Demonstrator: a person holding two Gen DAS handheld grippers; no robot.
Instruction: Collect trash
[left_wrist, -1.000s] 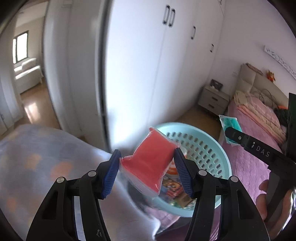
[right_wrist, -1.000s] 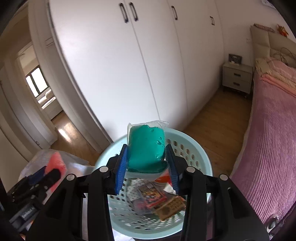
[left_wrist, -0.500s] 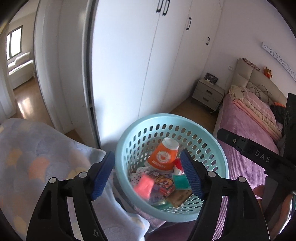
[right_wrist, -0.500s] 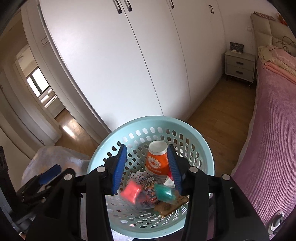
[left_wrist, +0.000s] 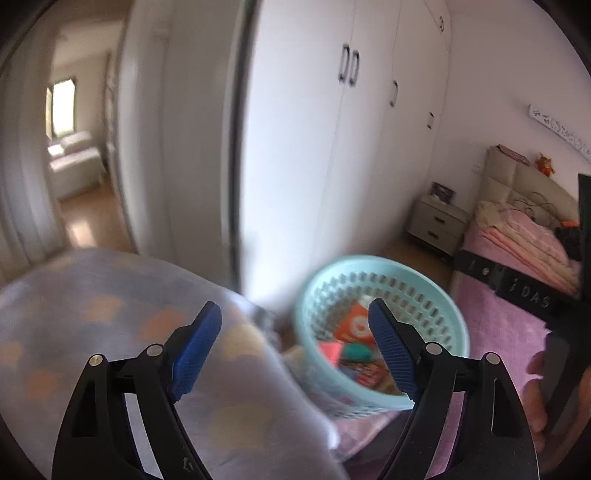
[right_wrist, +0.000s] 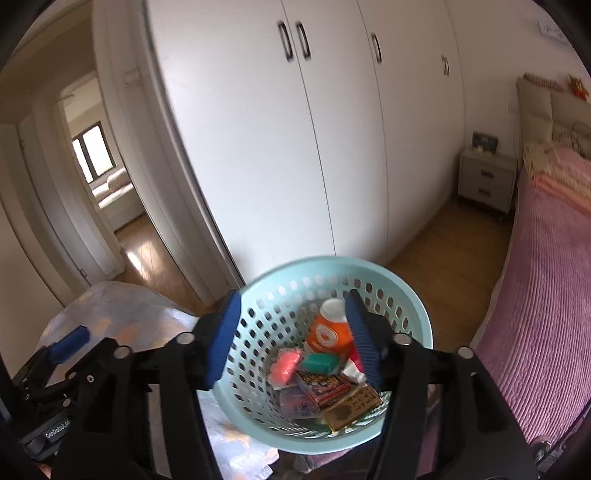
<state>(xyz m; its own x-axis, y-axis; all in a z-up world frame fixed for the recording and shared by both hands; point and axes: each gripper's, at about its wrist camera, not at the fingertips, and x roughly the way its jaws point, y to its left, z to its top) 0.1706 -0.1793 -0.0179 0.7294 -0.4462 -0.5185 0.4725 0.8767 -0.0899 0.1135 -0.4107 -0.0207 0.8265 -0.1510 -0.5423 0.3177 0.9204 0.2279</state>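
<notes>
Red packet (right_wrist: 285, 367) and green packet (right_wrist: 320, 362) inside pale-blue basket (right_wrist: 413, 306), beneath empty right claw (right_wrist: 295, 336).

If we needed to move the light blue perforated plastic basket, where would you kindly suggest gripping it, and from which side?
Probably the near rim of the light blue perforated plastic basket, coming from above with one finger inside and one outside. The wall is thin and upright, the rim is bare there, and the trash lies lower, around the orange cup.

White letters "DAS" run along the right gripper (left_wrist: 524, 291). "GenRobot.AI" sits on the left gripper (right_wrist: 55, 430). The print on the boxes (right_wrist: 325, 387) in the basket (right_wrist: 332, 269) is too small to read.
</notes>
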